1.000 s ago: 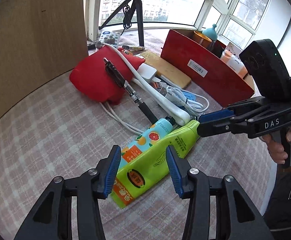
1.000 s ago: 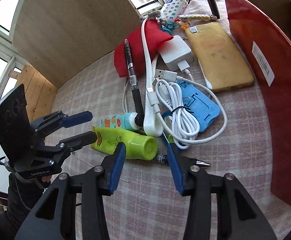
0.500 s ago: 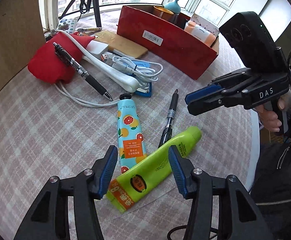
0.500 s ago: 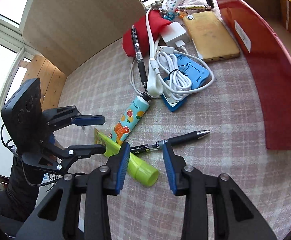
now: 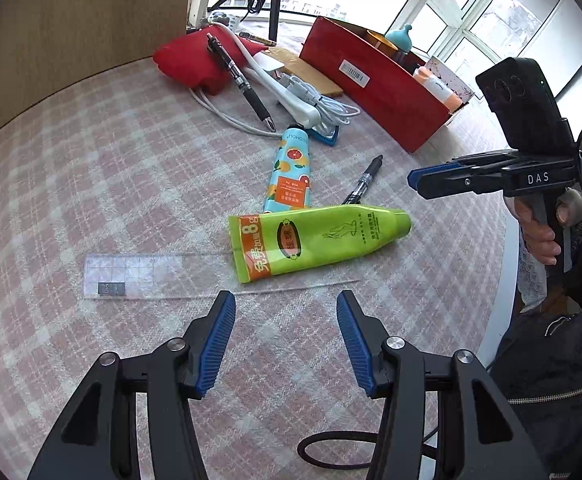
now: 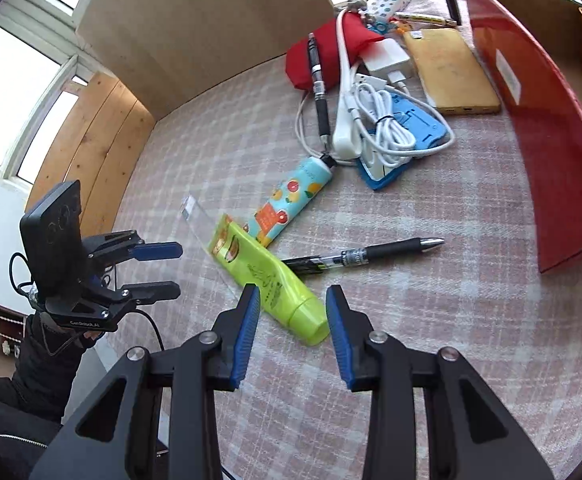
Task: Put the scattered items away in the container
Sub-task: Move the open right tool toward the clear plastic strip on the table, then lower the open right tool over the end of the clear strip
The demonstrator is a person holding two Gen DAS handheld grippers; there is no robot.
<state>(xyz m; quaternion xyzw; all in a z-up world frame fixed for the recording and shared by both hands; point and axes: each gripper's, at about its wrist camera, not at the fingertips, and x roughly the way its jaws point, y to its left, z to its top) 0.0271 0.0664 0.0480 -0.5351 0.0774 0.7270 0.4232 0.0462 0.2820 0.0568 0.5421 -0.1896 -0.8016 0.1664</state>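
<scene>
The green tube (image 5: 319, 242) is lying mid-frame on the checked tablecloth (image 5: 91, 168), its flat end overlapping a clear ruler (image 5: 131, 276) and its upper edge touching the fruit-print tube (image 5: 291, 172). A black pen (image 6: 365, 256) is lying beside it. The red container (image 5: 375, 84) is sitting at upper right. The left gripper (image 5: 286, 336) is hovering with jaws apart and empty; the right gripper (image 6: 293, 330), having just narrowed, is standing apart over the tube's cap.

The right claw (image 5: 413, 182) carries the white letters "DAS" on its black body. The green tube (image 5: 319, 240) shows a large white "8" with a small "g" on its orange band. The fruit-patterned tube (image 5: 291, 172) has lettering near its cap, too small to read. The red box (image 5: 375, 84) bears a white barcode label, digits illegible
</scene>
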